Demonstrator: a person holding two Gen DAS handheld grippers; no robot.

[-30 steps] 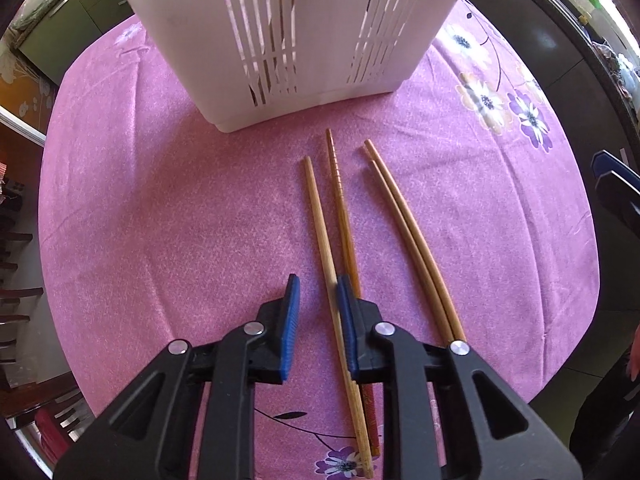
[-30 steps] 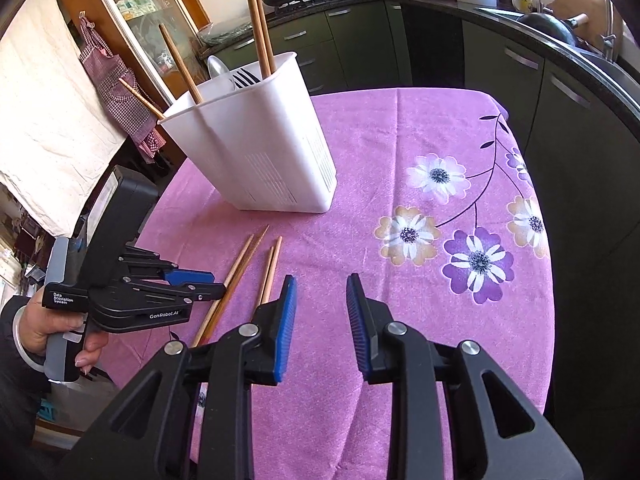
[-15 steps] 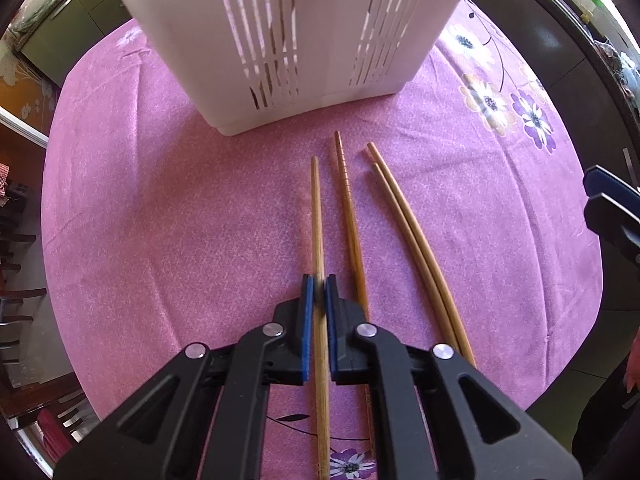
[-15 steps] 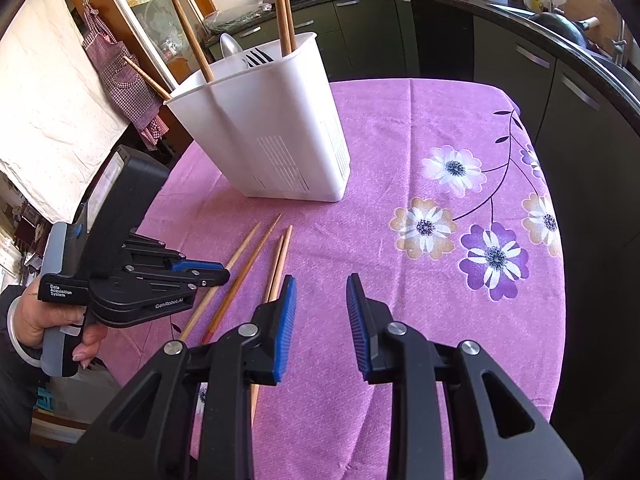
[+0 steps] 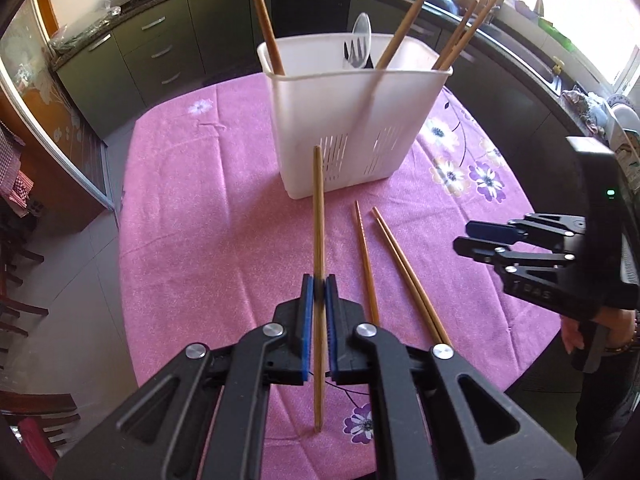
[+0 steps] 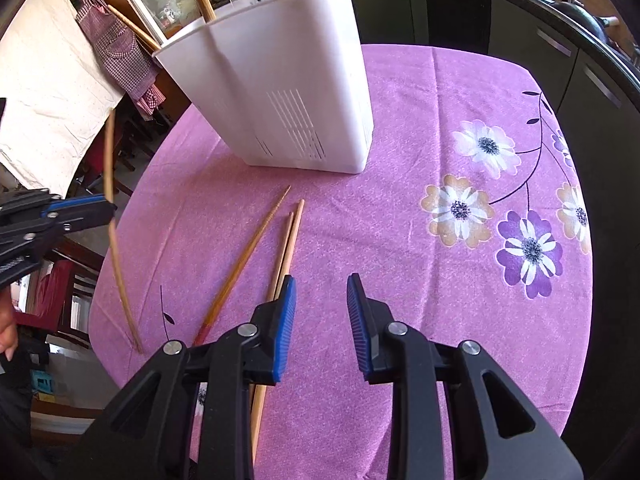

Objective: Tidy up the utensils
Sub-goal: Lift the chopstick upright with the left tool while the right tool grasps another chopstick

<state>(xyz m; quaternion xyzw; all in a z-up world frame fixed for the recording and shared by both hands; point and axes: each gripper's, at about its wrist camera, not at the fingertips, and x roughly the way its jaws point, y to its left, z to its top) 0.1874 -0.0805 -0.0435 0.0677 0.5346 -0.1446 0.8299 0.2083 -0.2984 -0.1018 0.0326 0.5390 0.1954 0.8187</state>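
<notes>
Since a second ago my left tongs have closed on one chopstick and lifted it off the pink counter, toward the white caddy. My right tongs hover apart over three chopsticks lying flat. Pinched at one point, the stick may pivot or slip and miss the rim.

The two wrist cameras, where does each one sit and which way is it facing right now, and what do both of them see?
Left wrist: sits behind the left gripper, looks down the held chopstick toward the white caddy; shows the right gripper and a hand.
Right wrist: sits behind the open right gripper, looks down at the loose chopsticks on the pink tablecloth; fingertips show at the left edge.
Shared: caddy, loose chopsticks, tablecloth, held chopstick.
</notes>
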